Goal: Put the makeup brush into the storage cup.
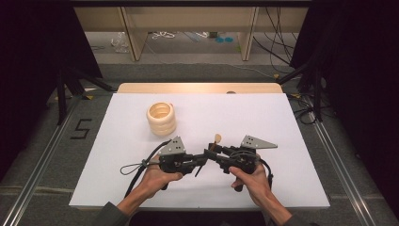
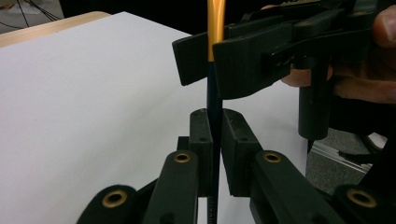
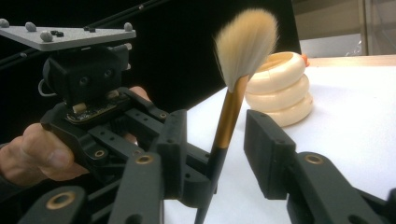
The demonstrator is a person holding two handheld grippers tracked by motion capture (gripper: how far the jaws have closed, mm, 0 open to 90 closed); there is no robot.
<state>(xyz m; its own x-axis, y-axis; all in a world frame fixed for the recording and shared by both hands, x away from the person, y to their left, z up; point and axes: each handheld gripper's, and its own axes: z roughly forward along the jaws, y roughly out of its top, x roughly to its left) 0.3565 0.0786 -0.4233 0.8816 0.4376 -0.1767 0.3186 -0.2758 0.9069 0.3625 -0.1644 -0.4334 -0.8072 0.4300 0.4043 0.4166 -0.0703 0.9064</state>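
A makeup brush (image 1: 217, 139) with pale bristles, a gold ferrule and a dark handle stands nearly upright between the two grippers at the table's front middle. My left gripper (image 1: 205, 158) is shut on the lower handle (image 2: 214, 105), which its pads (image 2: 232, 140) pinch. My right gripper (image 1: 211, 151) faces it from the right. Its jaws straddle the brush (image 3: 229, 116) higher up, with a gap on each side, so it is open. In the left gripper view the right gripper (image 2: 219, 60) brackets the gold ferrule.
A cream ribbed holder (image 1: 161, 117) like stacked rings stands on the white board (image 1: 263, 117) to the back left of the grippers, and also behind the brush (image 3: 280, 88). Beyond the table are a wooden frame, cables and dark curtains.
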